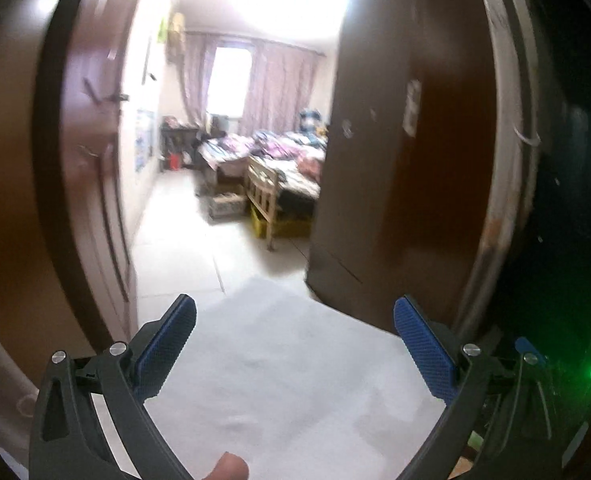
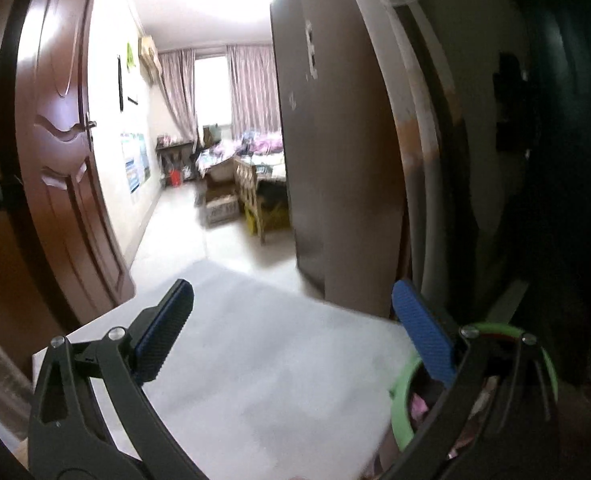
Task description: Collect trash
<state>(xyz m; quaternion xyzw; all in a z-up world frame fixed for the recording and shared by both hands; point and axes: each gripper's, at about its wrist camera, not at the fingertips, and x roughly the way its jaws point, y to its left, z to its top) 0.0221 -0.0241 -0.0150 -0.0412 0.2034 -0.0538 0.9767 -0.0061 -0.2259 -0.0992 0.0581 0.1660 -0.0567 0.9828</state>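
Both views look through an open doorway into a bright bedroom with a pale tiled floor (image 1: 183, 240), pink curtains (image 2: 251, 88) around a glowing window on the far wall, and a bed (image 1: 295, 160) heaped with colourful bedding at the far right. A dark brown door (image 2: 55, 140) stands swung open on the left, and a tall dark wardrobe side (image 1: 395, 140) fills the right of the opening. At the foot of the bed a wooden chair (image 1: 261, 184) stands beside a yellow crate (image 1: 283, 226) and a cardboard box (image 2: 221, 206) on the floor. In the near foreground a flat white surface (image 1: 287, 360) spreads under both tools. At its near right edge, in the right wrist view, sits a green-rimmed trash bin (image 2: 405, 396) with pink and pale scraps inside, partly hidden behind the right finger. The left gripper (image 1: 295, 320) has its blue-padded jaws spread wide, holding nothing; the right gripper (image 2: 293, 304) is likewise wide apart and empty. A fingertip (image 1: 229, 468) shows at the bottom edge of the left view.
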